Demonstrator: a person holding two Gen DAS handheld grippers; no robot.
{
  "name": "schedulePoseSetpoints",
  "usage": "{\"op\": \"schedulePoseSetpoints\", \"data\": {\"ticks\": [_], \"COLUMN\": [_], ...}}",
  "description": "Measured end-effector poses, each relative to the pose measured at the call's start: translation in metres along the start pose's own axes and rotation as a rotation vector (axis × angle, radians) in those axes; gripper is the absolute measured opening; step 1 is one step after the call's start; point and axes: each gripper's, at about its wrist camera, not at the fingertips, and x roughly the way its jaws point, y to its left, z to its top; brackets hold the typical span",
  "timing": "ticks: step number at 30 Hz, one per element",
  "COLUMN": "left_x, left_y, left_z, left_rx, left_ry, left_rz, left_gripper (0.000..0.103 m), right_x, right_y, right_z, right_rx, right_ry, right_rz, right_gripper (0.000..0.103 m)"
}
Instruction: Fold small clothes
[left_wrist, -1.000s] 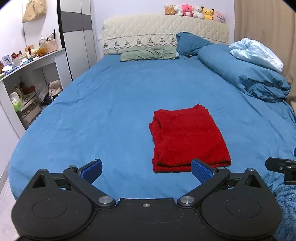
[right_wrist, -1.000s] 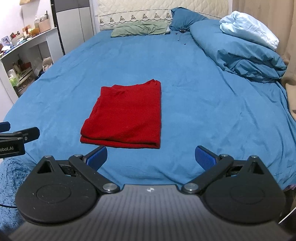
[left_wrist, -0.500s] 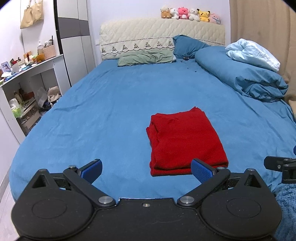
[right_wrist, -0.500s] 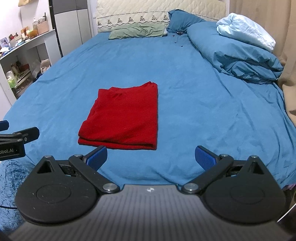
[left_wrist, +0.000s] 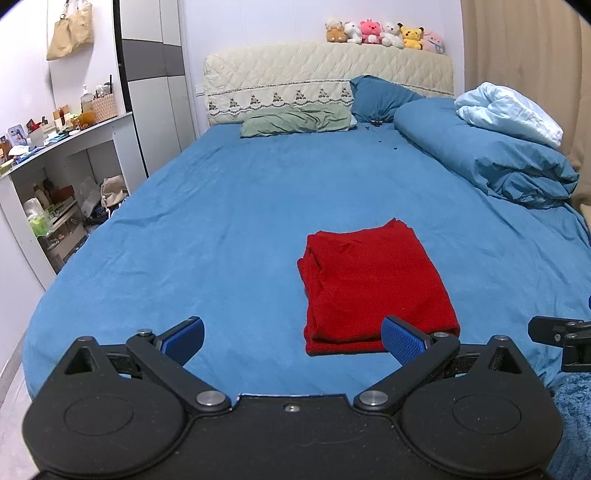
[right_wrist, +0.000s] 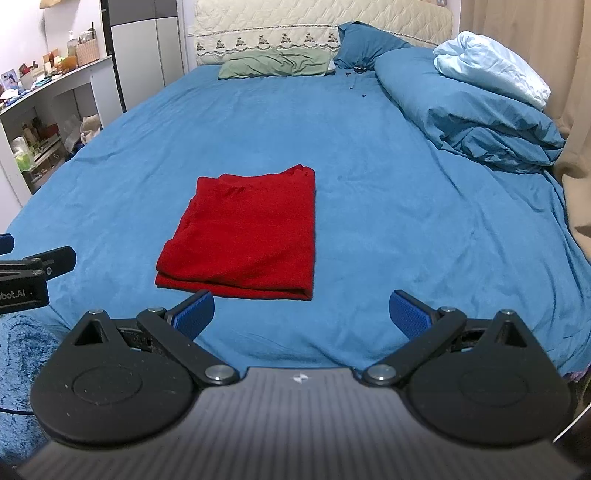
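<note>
Red cloth, a folded garment (left_wrist: 373, 284), lies flat on the blue bed (left_wrist: 221, 221) near the foot edge, and it is the only piece of clothing I can see laid out for this job. From where I sit it already looks folded into a neat rectangle, several layers thick at the near edge, so I judge the fold on this piece done or nearly so.

What matters for my next move is how it lies from the two tools. Its long axis runs away from me, from the foot of the bed toward the headboard (left_wrist: 328, 85), with the short stacked edge nearest the cameras. In the left wrist view the garment sits ahead and to the right of my left gripper (left_wrist: 291, 339); that tool's right fingertip overlaps the near right corner in the picture, but I cannot tell that it touches, and I take it to hang above and short of the cloth. In the right wrist view the garment (right_wrist: 247, 236) lies ahead and to the left of my right gripper (right_wrist: 301, 314). So the piece sits between the two tools, about as near to one as to the other.

Both sets of fingers are spread wide and empty, grasping nothing. If another fold were wanted, I would take the near short edge with both tools and carry it toward the headboard.
</note>
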Motion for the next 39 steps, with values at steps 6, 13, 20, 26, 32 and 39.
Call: {"op": "schedulePoseSetpoints", "data": {"ticks": [6, 13, 20, 26, 32, 39], "left_x": [0.0005, -0.0004, -0.001, -0.0038, -0.0034, -0.0024], "left_y": [0.0033, 0.0054, 0.0072, 0.0075, 0.0052, 0.0042], "left_z": [-0.0003, 0.0001, 0.0008, 0.0011, 0.0014, 0.001], "left_rx": [-0.015, -0.016, -0.021, -0.03, -0.014, -0.013], "left_ry": [0.006, 0.003, 0.002, -0.016, -0.019, -0.029], "left_rz": [-0.017, -0.02, -0.035, -0.038, -0.014, 0.007], "left_gripper": [0.103, 0.103, 0.103, 0.103, 0.103, 0.103], "right_x": [0.0017, 0.0024, 0.0028, 0.0034, 0.0027, 0.0029], "right_y": [-0.0003, 0.0024, 0.002, 0.0021, 0.0028, 0.0029], "right_z": [-0.0003, -0.0013, -0.0017, -0.0017, -0.0013, -0.0011], "right_rx": [0.006, 0.008, 0.008, 0.008, 0.011, 0.01], "right_ry": [0.006, 0.012, 0.011, 0.011, 0.006, 0.007], "right_rz": [-0.002, -0.001, -0.002, -0.003, -0.005, -0.005], "right_gripper": [0.103, 0.103, 0.103, 0.103, 0.103, 0.103]}}
